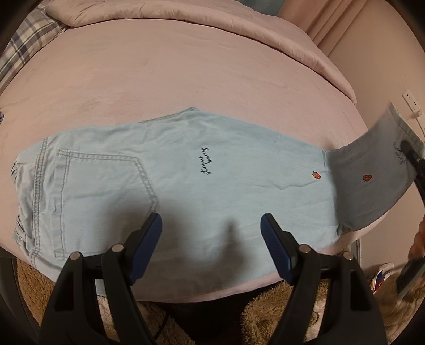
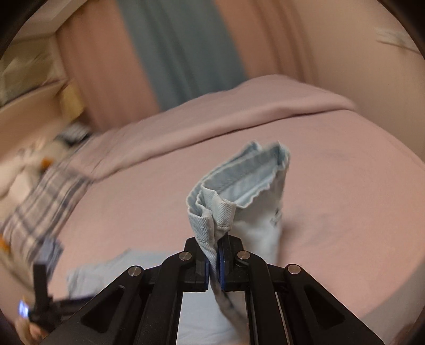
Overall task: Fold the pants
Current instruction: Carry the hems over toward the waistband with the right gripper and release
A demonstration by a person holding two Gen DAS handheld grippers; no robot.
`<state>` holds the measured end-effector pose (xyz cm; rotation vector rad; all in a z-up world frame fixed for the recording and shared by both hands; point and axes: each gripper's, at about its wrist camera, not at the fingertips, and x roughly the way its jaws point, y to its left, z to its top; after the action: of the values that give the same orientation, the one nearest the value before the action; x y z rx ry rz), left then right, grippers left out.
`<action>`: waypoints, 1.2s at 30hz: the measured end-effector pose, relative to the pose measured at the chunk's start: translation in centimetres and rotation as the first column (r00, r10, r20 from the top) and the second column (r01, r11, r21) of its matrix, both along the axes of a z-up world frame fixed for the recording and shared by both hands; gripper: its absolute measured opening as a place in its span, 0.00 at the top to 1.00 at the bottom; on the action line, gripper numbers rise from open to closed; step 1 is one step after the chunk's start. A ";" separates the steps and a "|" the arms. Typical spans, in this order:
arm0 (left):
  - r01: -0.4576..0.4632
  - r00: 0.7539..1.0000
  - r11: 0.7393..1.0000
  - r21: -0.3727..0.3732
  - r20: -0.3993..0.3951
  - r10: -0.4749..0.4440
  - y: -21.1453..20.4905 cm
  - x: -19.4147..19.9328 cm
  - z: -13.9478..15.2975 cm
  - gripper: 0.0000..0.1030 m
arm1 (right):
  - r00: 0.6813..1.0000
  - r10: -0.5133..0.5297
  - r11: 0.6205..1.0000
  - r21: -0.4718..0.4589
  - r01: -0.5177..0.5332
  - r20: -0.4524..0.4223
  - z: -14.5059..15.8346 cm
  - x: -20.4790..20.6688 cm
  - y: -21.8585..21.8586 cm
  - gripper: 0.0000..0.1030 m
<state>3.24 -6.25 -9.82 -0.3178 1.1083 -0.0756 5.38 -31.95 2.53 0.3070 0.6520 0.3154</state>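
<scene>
Light blue denim pants (image 1: 170,191) lie flat across the pink bed (image 1: 186,79), waistband and back pocket at the left, legs folded one on the other. My left gripper (image 1: 211,225) is open and empty just above the pants' near edge. My right gripper (image 2: 213,261) is shut on the hem end of the pant legs (image 2: 239,191) and holds it lifted off the bed. In the left wrist view that lifted leg end (image 1: 372,169) stands up at the far right with the right gripper (image 1: 409,154) on it.
A pink quilt (image 1: 186,16) is bunched at the bed's far side, with a plaid pillow (image 1: 29,45) at the far left. A brown fluffy rug (image 1: 265,318) and shoes (image 1: 382,276) lie on the floor below the bed edge. Curtains (image 2: 172,53) hang behind the bed.
</scene>
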 end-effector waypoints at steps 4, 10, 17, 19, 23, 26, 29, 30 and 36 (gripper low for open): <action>-0.015 1.000 1.000 -0.006 -0.008 0.015 0.4 -0.3 -0.2 0.26 | 0.984 0.166 0.983 -0.067 -0.171 -0.069 -2.9 0.9 7.0 0.93; -0.029 0.999 0.999 -0.014 -0.018 0.029 1.4 -0.9 -0.3 0.25 | 0.926 0.258 0.951 -0.096 -0.294 -0.275 -9.4 1.1 11.9 0.93; -0.039 0.999 0.999 -0.023 -0.022 0.039 1.8 -0.8 -0.4 0.25 | 0.938 0.261 0.951 -0.106 -0.291 -0.228 -7.3 0.3 12.1 0.93; -0.043 0.999 0.999 -0.026 -0.023 0.042 2.0 -0.8 -0.5 0.25 | 0.938 0.260 0.953 -0.099 -0.288 -0.229 -7.0 0.4 12.0 0.93; -0.043 0.999 0.999 -0.032 -0.025 0.042 2.4 -1.3 -0.5 0.24 | 0.912 0.262 0.949 -0.088 -0.304 -0.316 -9.8 0.4 12.9 0.93; -0.050 0.998 0.998 -0.033 -0.033 0.049 2.6 -1.3 -0.7 0.24 | 0.898 0.259 0.945 -0.096 -0.311 -0.356 -11.7 0.1 12.8 0.93; -0.057 0.998 0.998 -0.037 -0.040 0.056 2.7 -1.4 -0.7 0.24 | 0.889 0.261 0.951 -0.055 -0.303 -0.376 -11.6 0.5 12.1 0.93; -0.061 0.997 0.997 -0.039 -0.041 0.059 2.8 -1.4 -0.7 0.24 | 0.886 0.263 0.952 -0.043 -0.302 -0.383 -11.5 0.6 11.9 0.93; -0.068 0.997 0.997 -0.040 -0.025 0.067 3.4 -1.9 -0.4 0.23 | 0.932 0.263 0.958 -0.044 -0.282 -0.250 -7.7 0.4 12.0 0.93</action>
<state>1.36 -2.82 -10.17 -0.3933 1.1197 -0.0347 5.77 -19.96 -5.15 0.1788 0.9493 0.5226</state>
